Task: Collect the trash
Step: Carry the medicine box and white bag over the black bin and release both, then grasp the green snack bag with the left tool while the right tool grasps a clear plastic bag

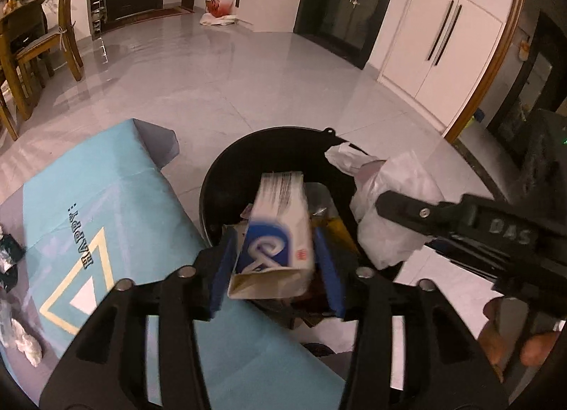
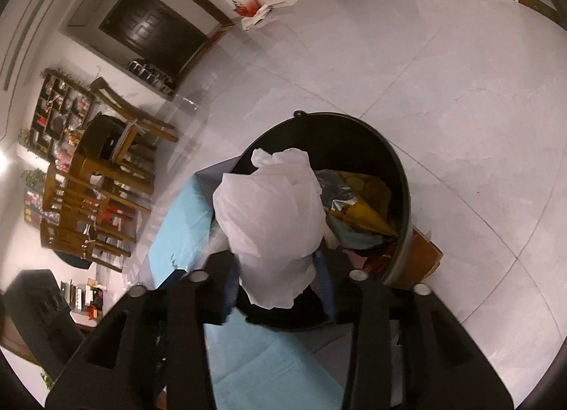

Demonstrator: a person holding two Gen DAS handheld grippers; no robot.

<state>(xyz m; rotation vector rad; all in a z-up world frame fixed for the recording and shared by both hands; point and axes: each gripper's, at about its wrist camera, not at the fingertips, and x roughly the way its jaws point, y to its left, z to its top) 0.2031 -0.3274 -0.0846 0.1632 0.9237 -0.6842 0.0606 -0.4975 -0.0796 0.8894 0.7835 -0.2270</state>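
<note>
Left gripper [image 1: 273, 261]: its blue pads stood either side of a white-and-blue carton [image 1: 274, 232], open end toward the camera. The carton was blurred and sat loose between the pads, with a visible gap on its right, so I couldn't tell whether it was gripped or dropping.
Right gripper [image 2: 276, 268]: clenched on a crumpled white paper wad [image 2: 273, 225], held above the near edge of the bin.
Bin [image 1: 226, 176]: black, round, on the floor just beside the table corner. It already held trash: something yellow-brown [image 2: 368, 204], a grey crinkled bag [image 2: 336, 190] and other scraps.
Table [image 1: 117, 190]: light-blue cloth printed "HAPPY". More litter was at its left edge: white crumpled bits [image 1: 26, 342] and dark wrappers [image 1: 9, 261].
Far: a red-and-white bag [image 1: 221, 2] lay on the floor by the white cupboards. I couldn't say whether it was trash.
Risk 1: both grippers crowded over one bin mouth, so a release could knock one load against the other gripper.
Risk 2: the carton was long and lay tilted, so it might catch the rim and tip onto the floor.
Risk 3: the wad hung over the near rim, not the centre, so an early release could land it on the cloth.
Count: 2 grippers, 1 carton, 1 wad, 1 bin, 1 table. Leftover table litter was at least 2 clumps, exact number unclear.
</note>
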